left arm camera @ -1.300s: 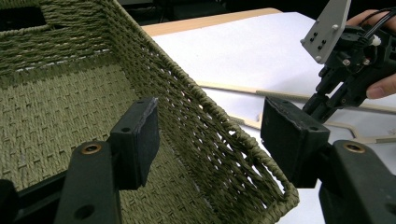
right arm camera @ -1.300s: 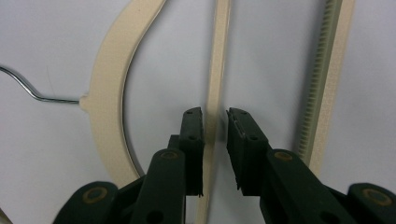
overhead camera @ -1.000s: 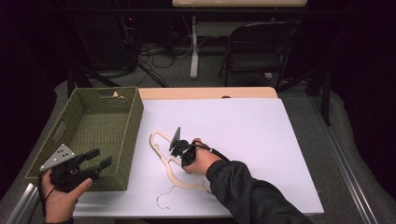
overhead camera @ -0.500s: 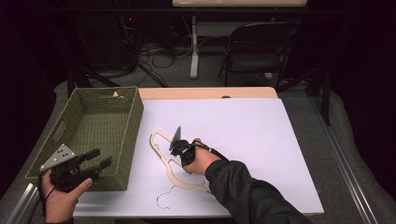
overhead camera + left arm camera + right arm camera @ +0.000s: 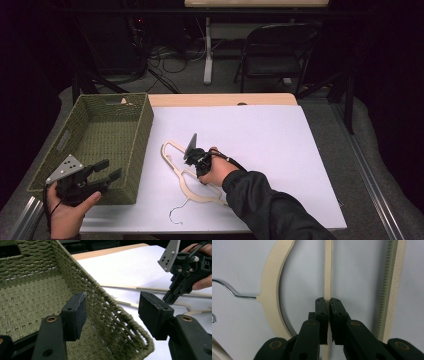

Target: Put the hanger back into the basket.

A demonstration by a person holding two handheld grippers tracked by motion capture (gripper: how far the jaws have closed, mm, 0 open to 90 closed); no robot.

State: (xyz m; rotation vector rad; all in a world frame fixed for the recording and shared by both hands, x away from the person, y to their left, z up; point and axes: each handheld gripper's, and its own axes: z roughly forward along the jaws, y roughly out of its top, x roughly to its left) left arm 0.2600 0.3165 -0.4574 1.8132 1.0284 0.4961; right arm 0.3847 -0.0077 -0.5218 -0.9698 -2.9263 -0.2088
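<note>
The large white-covered table (image 5: 260,145) carries an olive-green woven rectangular basket (image 5: 102,135) at about nine o'clock and a flat cream wooden clothes hanger with a thin metal hook (image 5: 192,192) just below centre, its hook pointing toward six o'clock.

The likeliest trouble is the hanger pivoting or slipping if lifted. The right gripper (image 5: 328,305) pinches only one thin inner bar, well off the hanger's balance point, so the long frame would probably swing down. The hook could also snag the basket's rim or weave if carried that way.

The right gripper's jaws are closed almost flat together on that narrow bar, which runs between them toward twelve o'clock in the right gripper view; the curved shoulder lies at ten o'clock, the ribbed trouser bar at two.

The left gripper (image 5: 112,312) holds nothing, jaws wide apart, straddling the basket's near wall.
</note>
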